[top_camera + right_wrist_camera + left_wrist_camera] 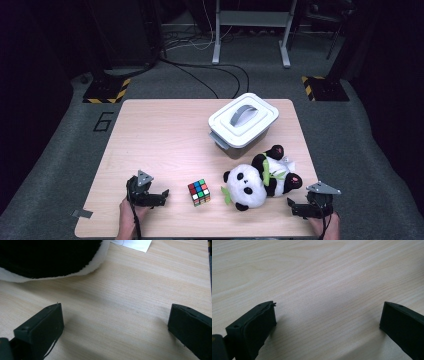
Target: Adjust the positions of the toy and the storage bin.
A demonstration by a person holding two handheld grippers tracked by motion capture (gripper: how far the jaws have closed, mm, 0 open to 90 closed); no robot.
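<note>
left gripper (156, 196): lower left of frame, jaws wide apart over bare tabletop (160, 145) | right gripper (296, 207): lower right, jaws spread, empty, near the plush panda (250, 185) at lower centre-right | puzzle cube (199, 192): between grippers | white bin (243, 120): upper centre-right, lid on, contents hidden

Only readable mark: the digit "6" (103, 121) taped on the grey floor (65, 150), just left of the surface (165, 145).

Gaping tongs (328, 322) over bare table (319, 272)
</note>
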